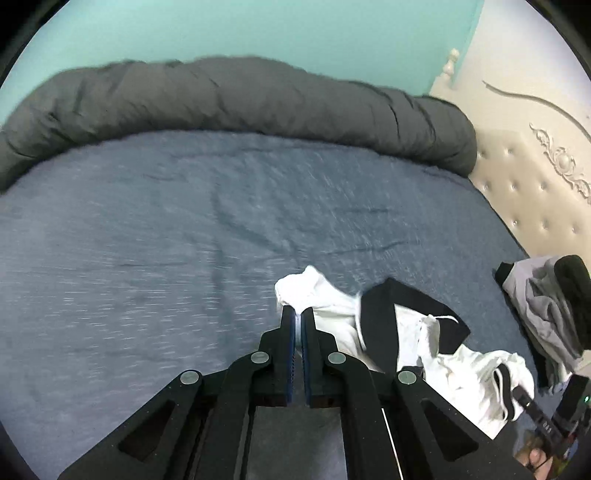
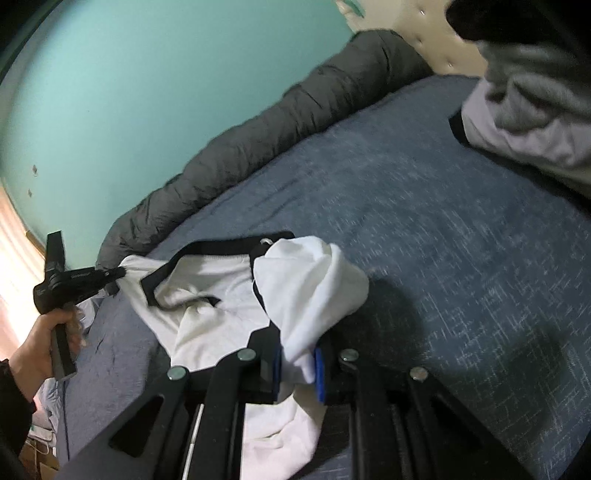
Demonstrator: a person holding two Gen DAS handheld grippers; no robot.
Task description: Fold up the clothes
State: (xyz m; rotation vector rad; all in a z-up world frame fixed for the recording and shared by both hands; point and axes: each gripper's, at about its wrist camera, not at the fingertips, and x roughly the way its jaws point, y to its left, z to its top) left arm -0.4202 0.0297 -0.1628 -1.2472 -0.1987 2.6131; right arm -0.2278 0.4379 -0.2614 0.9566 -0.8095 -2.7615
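- A white garment with black trim [image 2: 207, 295] lies crumpled on the blue bedsheet [image 1: 147, 240], near the edge closest to the person, held at both ends.
- The left gripper [image 1: 297, 314] has its jaws pressed together on one corner of the white cloth; the right wrist view shows its tip pinching the fabric at the far left end, with the person's hand [image 2: 44, 339] around the handle.
- The right gripper [image 2: 298, 360] is clenched on a bunched fold of the same garment, white cloth spilling out between the blue pads [image 2: 319, 376] and hanging below them.
- Between the two grips the fabric sags in loose folds, a black collar band showing on top.
- A heap of grey and black clothes [image 1: 550, 306] sits apart, toward the cream tufted headboard [image 1: 532, 192].
- A rolled dark grey duvet [image 1: 236, 96] runs along the far side of the bed, against the turquoise wall [image 1: 258, 26].
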